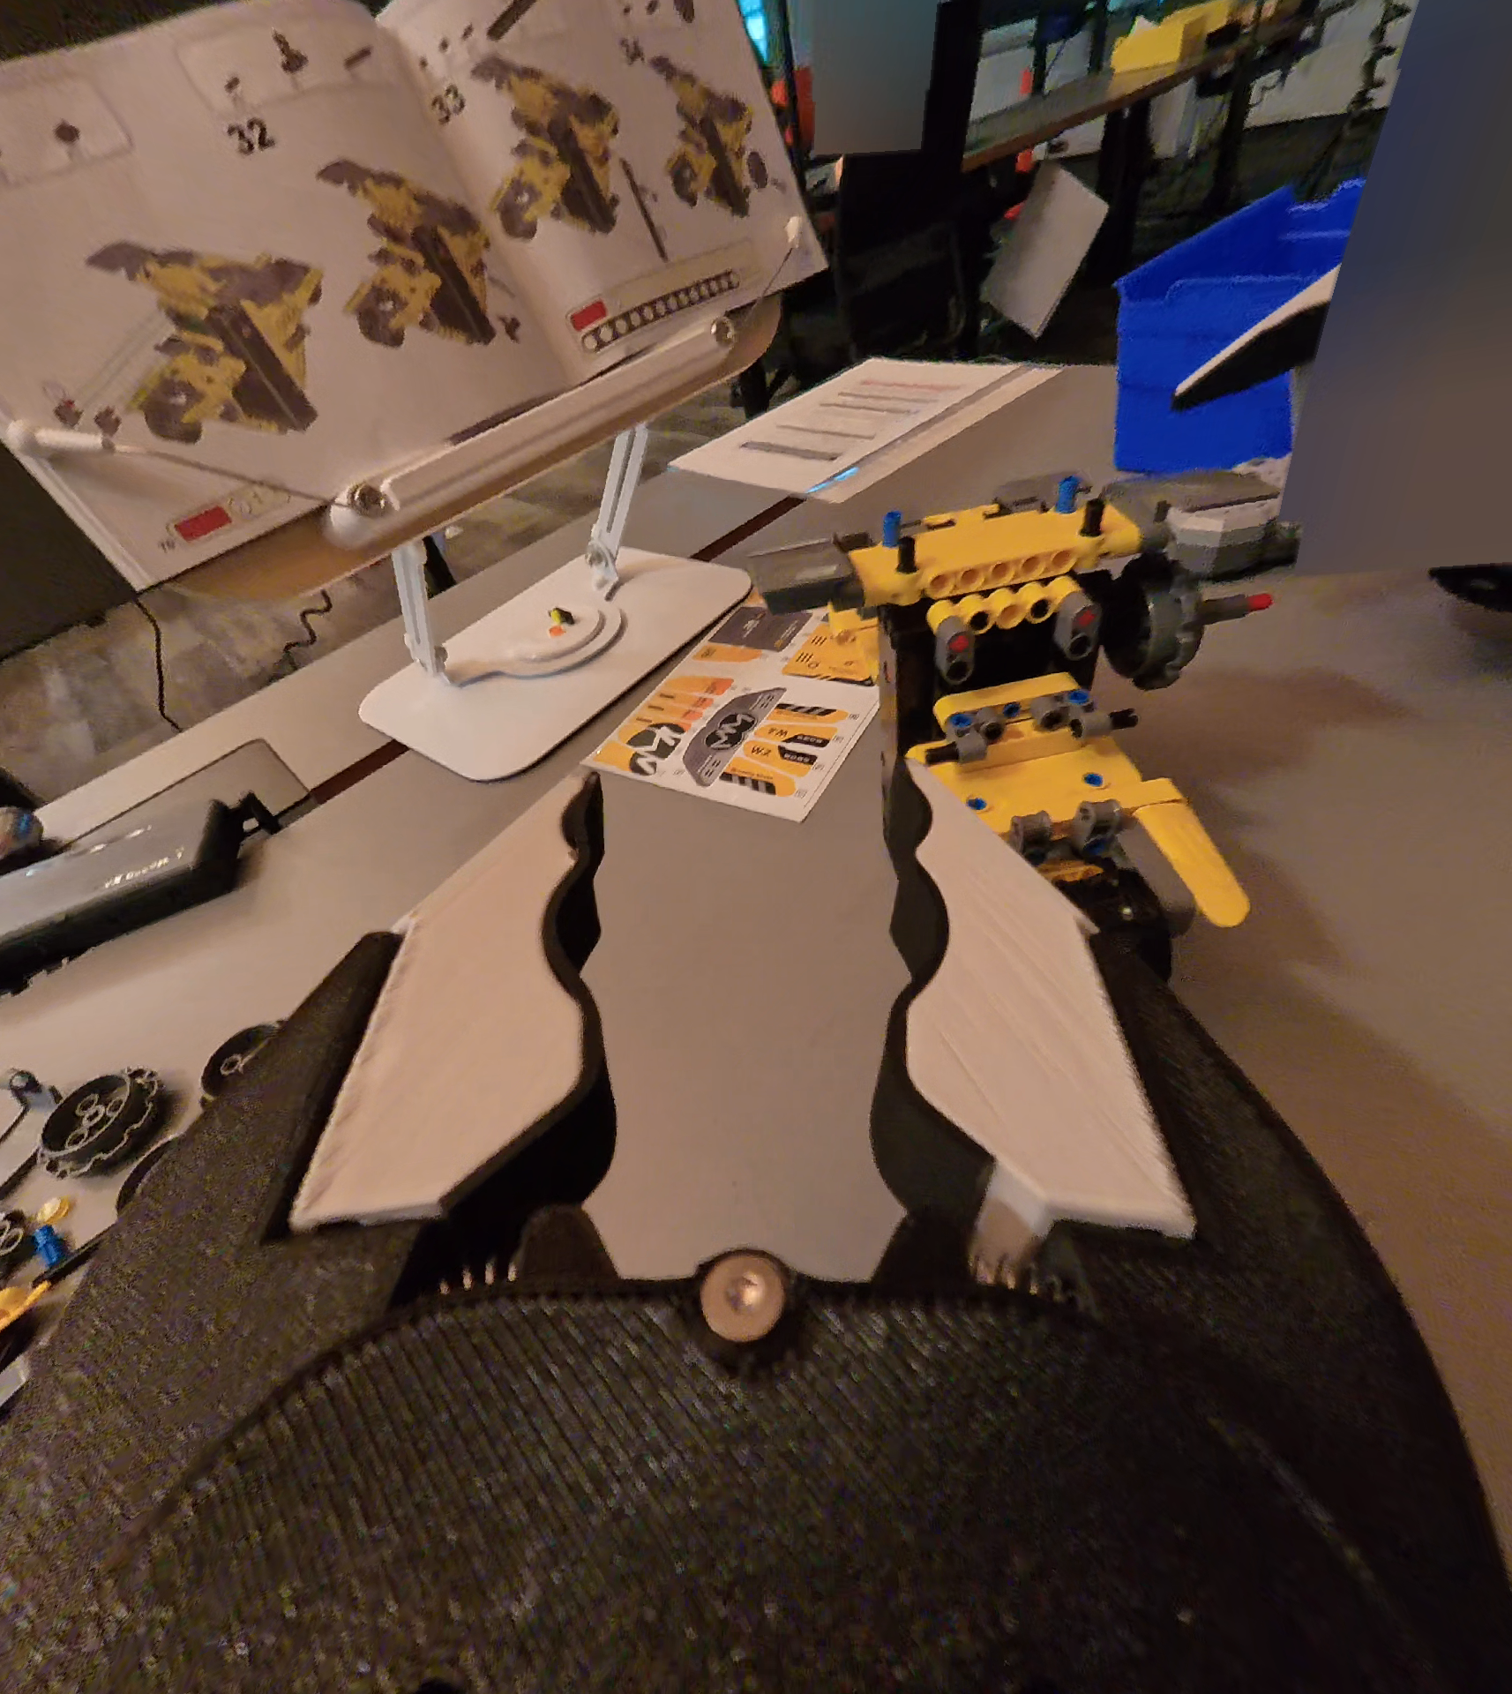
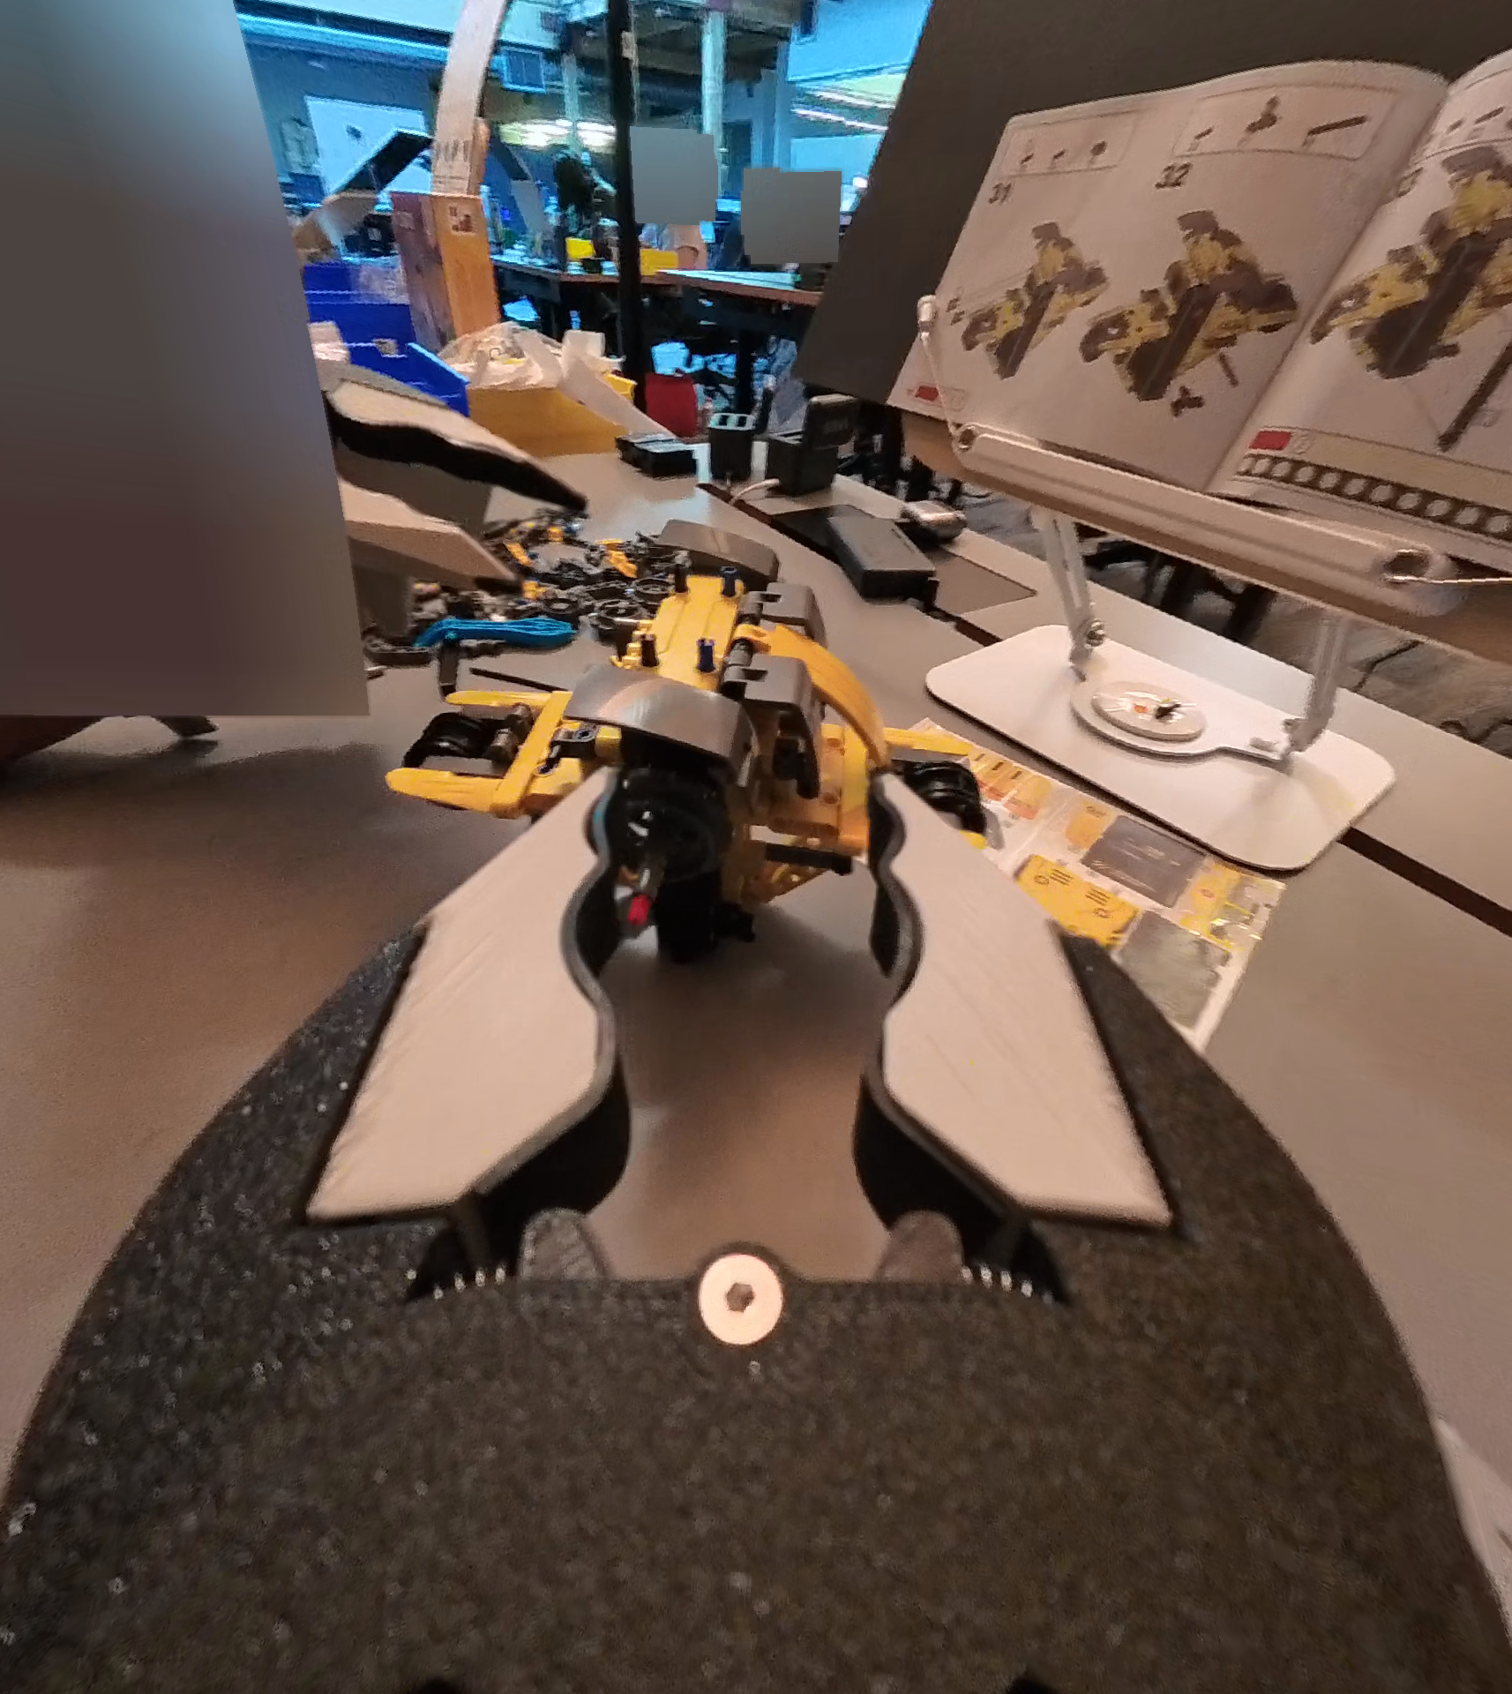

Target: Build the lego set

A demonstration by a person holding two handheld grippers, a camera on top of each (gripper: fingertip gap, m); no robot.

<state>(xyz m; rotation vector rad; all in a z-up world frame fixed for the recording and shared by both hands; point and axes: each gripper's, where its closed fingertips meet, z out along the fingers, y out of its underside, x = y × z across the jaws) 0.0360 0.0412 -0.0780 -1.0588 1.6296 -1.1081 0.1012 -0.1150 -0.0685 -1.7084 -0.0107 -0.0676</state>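
Yellow brick model (image 2: pixel 697 733) between right gripper (image 2: pixel 739 807) fingertips

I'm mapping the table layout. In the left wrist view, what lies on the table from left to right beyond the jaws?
Loose building parts → black power bank → white book stand → sticker sheet → yellow building-brick model.

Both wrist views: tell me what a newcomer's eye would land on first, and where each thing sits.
The yellow and grey brick-built model stands on the grey table, just ahead of the open right gripper and to the right of the open left gripper. Behind it, an open instruction booklet rests on a white book stand, with a sticker sheet lying flat beside the stand's base. Loose black and yellow parts lie scattered at the left gripper's left.
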